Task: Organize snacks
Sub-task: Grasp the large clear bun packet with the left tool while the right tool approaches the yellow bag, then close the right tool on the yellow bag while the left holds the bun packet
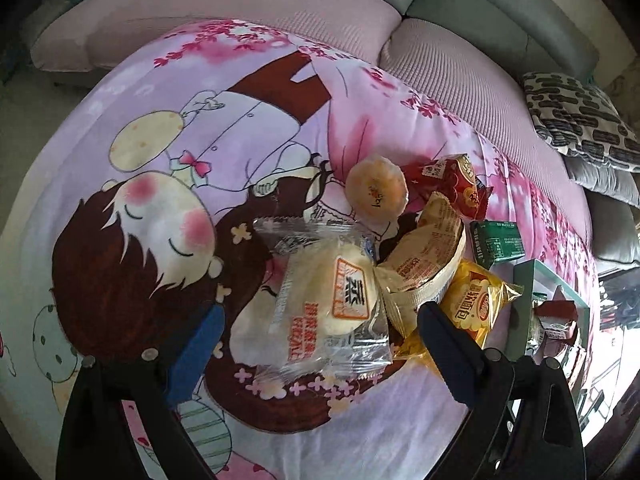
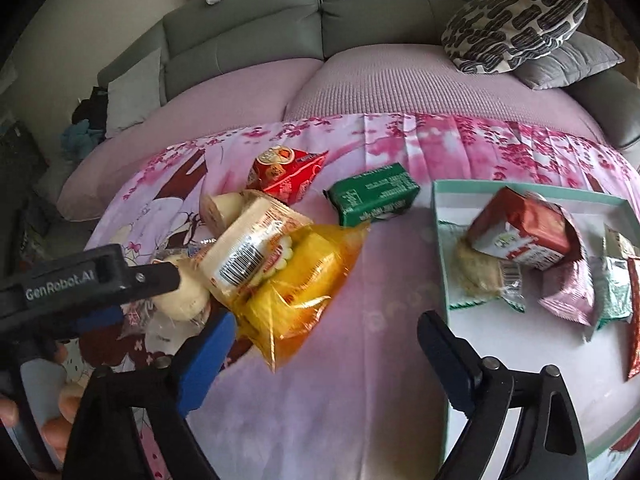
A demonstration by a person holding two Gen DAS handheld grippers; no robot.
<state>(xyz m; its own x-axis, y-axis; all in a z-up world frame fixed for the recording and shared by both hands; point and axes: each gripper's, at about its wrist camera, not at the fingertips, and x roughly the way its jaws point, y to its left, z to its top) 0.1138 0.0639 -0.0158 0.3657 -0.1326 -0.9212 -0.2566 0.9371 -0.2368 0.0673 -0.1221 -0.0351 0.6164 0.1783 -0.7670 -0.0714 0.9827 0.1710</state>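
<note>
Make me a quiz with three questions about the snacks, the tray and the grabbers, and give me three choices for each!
1. Where is the green pack?
A. in the tray
B. on the cloth, left of the tray
C. between the right gripper's fingers

2. What colour is the bag at the front of the pile?
A. yellow
B. blue
C. black

3. How is the right gripper now?
A. shut on the yellow bag
B. shut on the green pack
C. open and holding nothing

Answers:
1 B: it lies on the flowered cloth beside the tray, outside its rim.
2 A: the wrapper is clear yellow, with yellow snacks inside.
3 C: the two fingers stand wide apart with only cloth between them.
</note>
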